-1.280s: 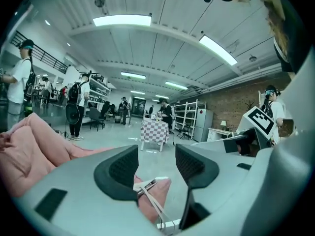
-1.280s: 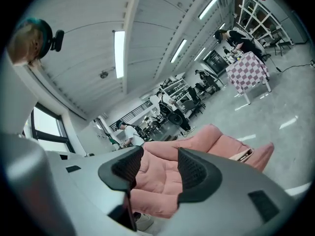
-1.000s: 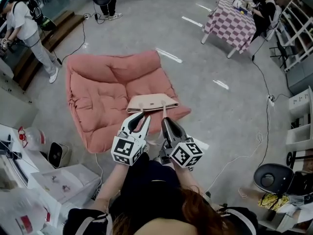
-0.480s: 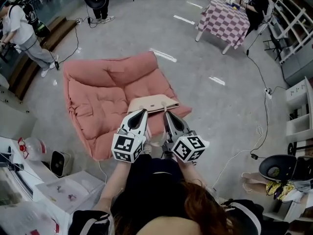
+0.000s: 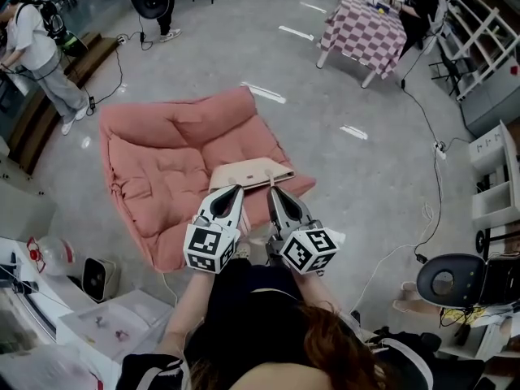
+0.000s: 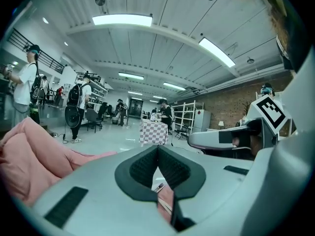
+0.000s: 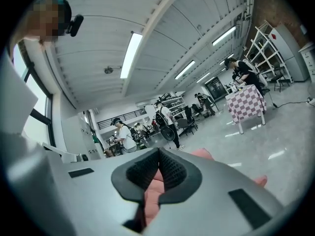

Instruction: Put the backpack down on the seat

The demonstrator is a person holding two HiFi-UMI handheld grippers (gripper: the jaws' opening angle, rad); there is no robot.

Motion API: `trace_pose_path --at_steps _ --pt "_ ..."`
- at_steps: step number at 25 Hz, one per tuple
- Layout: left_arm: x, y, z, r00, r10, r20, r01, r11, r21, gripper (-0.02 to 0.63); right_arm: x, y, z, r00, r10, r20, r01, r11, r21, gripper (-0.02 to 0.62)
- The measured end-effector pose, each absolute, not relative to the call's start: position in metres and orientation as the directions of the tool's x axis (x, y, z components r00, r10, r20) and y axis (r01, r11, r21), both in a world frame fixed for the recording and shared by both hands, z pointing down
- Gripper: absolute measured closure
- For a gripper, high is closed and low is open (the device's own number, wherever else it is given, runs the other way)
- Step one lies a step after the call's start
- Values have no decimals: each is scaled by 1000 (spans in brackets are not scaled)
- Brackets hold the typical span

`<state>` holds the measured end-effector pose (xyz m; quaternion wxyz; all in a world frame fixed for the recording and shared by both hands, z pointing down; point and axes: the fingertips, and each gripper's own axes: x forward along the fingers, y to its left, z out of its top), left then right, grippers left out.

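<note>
The backpack [image 5: 250, 171], pale beige-pink, sits at the near right edge of the pink cushioned seat [image 5: 162, 161] on the floor. My left gripper [image 5: 236, 190] and right gripper [image 5: 273, 190] point side by side at the bag's near edge, tips touching it. In the left gripper view the jaws [image 6: 157, 149] are shut, and a pink strap [image 6: 166, 200] with a metal ring runs down between them. The right gripper view shows shut jaws [image 7: 159, 154] with a pink strap [image 7: 150, 200] in the gap. How firmly each strap is pinched is hard to see.
White boxes [image 5: 97, 323] and a small speaker-like device [image 5: 93, 276] stand at the near left. A black chair [image 5: 451, 283] is at the right, with cables [image 5: 435, 177] on the floor. A checked table [image 5: 366, 31] and standing people [image 5: 36, 47] are farther off.
Both grippers' jaws stood apart a second ago and are closed now. The backpack keeps its place on the seat's near right edge. The hands shifted only slightly.
</note>
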<state>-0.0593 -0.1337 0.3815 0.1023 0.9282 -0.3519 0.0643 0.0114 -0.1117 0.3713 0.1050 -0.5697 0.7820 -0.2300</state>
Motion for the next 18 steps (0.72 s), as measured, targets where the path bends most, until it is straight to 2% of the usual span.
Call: trace_pose_path --at_steps 18 --pt "-42 -133 395 769 -603 213 -635 -759 145 586 21 -108 389 -309 -942 129 -840 207 -501 561"
